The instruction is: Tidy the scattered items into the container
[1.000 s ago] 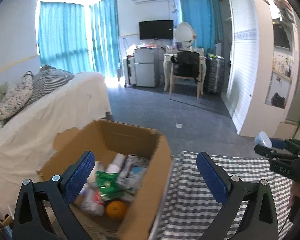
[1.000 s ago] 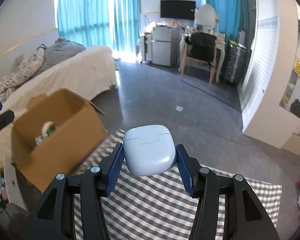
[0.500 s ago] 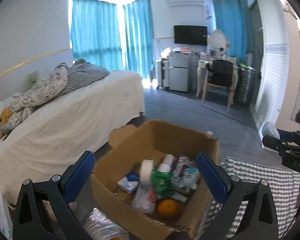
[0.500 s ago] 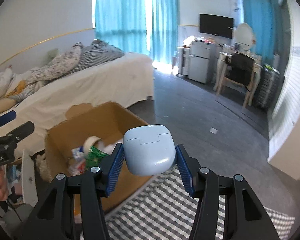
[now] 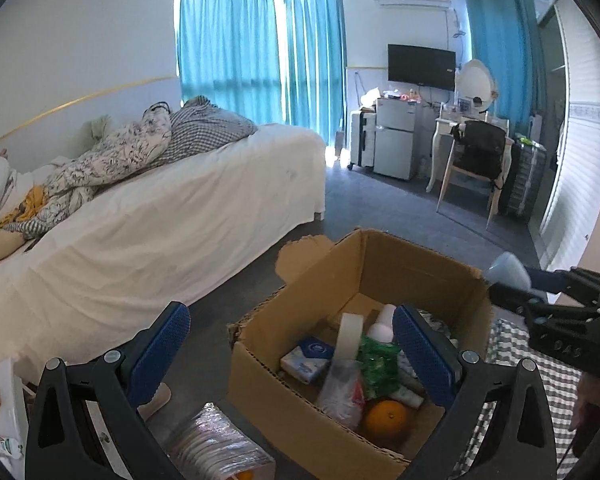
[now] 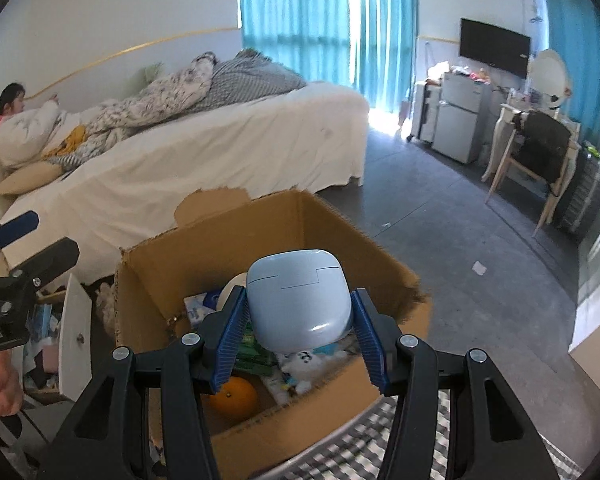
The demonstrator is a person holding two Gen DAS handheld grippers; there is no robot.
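Carrying step: the right gripper [image 6: 298, 334], clamped on a pale-blue earbud case [image 6: 298, 300], hangs at frame centre over the cardboard box [image 6: 332, 216], so next comes releasing it inside; the left gripper [image 5: 290, 344] is wide open and empty.

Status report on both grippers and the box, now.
Right gripper shut on pale blue case, above cardboard box. Left gripper open, empty. Box already holds orange, tape roll. Drop path open.

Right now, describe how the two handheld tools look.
Both match: the left tool and right tool have matte black angular plastic frames, silver screw heads at the joints, and flat blue ribbed pads on the fingers. White lettering marks each black body. No cables show.
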